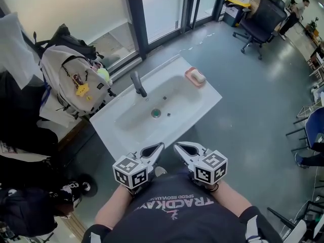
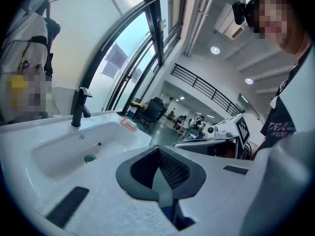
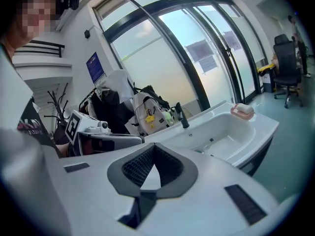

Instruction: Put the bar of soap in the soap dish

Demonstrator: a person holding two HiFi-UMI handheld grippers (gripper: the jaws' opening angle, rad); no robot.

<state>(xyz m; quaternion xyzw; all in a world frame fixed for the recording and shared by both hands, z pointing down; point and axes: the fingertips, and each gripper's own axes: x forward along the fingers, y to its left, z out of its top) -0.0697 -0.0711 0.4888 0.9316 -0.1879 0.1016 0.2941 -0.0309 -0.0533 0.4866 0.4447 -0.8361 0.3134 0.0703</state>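
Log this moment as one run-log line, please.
soap: in soap dish, sink corner | left gripper: shut, empty | right gripper: shut, empty | task: looks done

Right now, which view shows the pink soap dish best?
Head view: it looks down on the pink soap dish at the far right corner of the white ceramic sink, with the white bar of soap lying in it. The right gripper view shows it side-on and smaller. The left gripper view shows only a tiny pink shape.

A black faucet (image 1: 137, 83) stands on the white sink (image 1: 205, 101), a backpack (image 1: 71, 77) beside it, an office chair (image 1: 260, 22) well apart.
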